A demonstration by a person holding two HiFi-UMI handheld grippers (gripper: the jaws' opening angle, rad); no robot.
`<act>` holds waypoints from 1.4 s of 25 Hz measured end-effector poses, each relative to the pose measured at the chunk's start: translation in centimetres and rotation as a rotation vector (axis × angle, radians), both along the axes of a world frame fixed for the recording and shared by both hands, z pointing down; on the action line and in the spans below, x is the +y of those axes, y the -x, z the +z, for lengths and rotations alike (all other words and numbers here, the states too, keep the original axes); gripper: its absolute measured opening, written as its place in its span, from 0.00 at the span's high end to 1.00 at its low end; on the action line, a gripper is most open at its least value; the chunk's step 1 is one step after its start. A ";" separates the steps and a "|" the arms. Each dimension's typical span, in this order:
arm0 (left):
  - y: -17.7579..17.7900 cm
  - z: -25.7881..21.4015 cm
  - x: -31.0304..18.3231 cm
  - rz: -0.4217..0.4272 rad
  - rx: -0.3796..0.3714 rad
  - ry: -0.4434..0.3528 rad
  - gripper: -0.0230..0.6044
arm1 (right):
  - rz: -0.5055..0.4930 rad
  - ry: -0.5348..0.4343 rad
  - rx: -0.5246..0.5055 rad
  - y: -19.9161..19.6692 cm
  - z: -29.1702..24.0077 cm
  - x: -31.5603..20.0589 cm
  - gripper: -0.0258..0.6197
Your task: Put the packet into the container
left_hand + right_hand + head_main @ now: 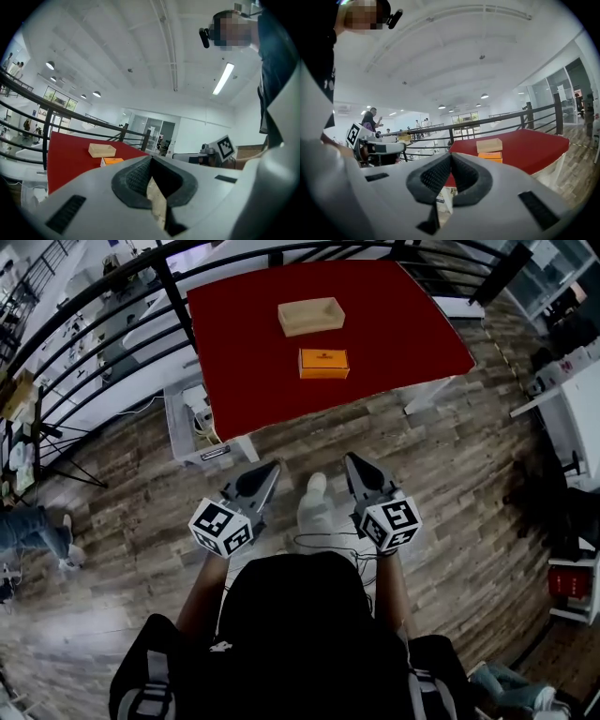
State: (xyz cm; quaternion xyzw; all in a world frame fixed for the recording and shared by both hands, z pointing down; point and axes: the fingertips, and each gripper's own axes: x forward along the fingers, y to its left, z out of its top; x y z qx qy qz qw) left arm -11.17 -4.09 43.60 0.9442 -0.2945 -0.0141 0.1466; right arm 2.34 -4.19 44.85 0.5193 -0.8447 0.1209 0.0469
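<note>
A plank floor (450,484) is running under everything in the head view. A red tabletop (244,352) is standing on it at 12 o'clock from the person (300,634). A black railing (112,329) is curving round the tabletop's far side, from about 9 o'clock to 2 o'clock. The person is standing on the floor well short of the tabletop, holding both tongs out toward it.

The left tongs (274,468) are showing at 11 o'clock from the person, with the jaws pressed together and gripping nothing. The right tongs (350,459) are showing at 1 o'clock, likewise closed tight and empty. Both are hanging over bare floor, well apart from the tabletop's near edge.

A tan open-topped container (311,316) is sitting near the middle of the tabletop. The orange packet (323,363) is lying flat on the red surface at the container's 6 o'clock. It is just beside the container, outside it and not touching it.
</note>
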 end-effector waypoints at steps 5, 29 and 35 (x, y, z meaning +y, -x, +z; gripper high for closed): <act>-3.0 0.6 -8.0 -0.009 -0.031 0.009 0.96 | -0.020 -0.004 -0.010 -2.9 0.8 -8.7 0.92; -13.4 5.3 -33.2 -0.134 -0.102 0.136 0.96 | -0.539 0.193 0.269 -8.7 10.4 -34.5 0.55; -13.8 7.1 -35.4 -0.123 -0.110 0.167 0.96 | -0.787 0.295 0.587 -7.8 16.9 -37.1 0.39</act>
